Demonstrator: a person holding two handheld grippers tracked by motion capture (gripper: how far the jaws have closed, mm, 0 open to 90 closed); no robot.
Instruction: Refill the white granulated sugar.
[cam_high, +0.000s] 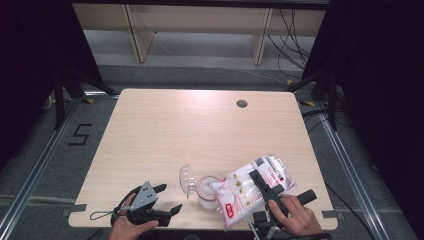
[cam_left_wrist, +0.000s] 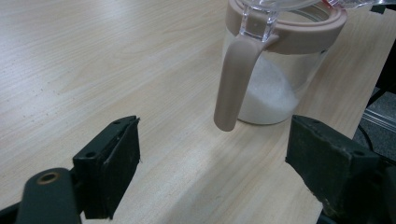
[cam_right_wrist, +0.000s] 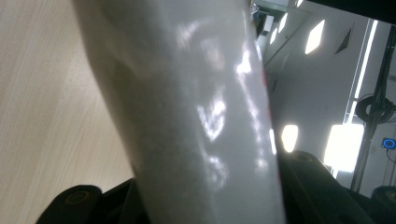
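The bag (cam_high: 252, 188), clamped in the right gripper's (cam_high: 263, 187) jaws, tips over the open jar (cam_high: 207, 192) to pour, while the left gripper (cam_high: 168, 201) waits beside it, jaws spread.

Clear jar (cam_left_wrist: 275, 79) of white powder just beyond the gaping left gripper (cam_left_wrist: 212, 163)

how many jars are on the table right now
1: the jar stands near the table's front edge, between the left tool and the bag held by the right tool.
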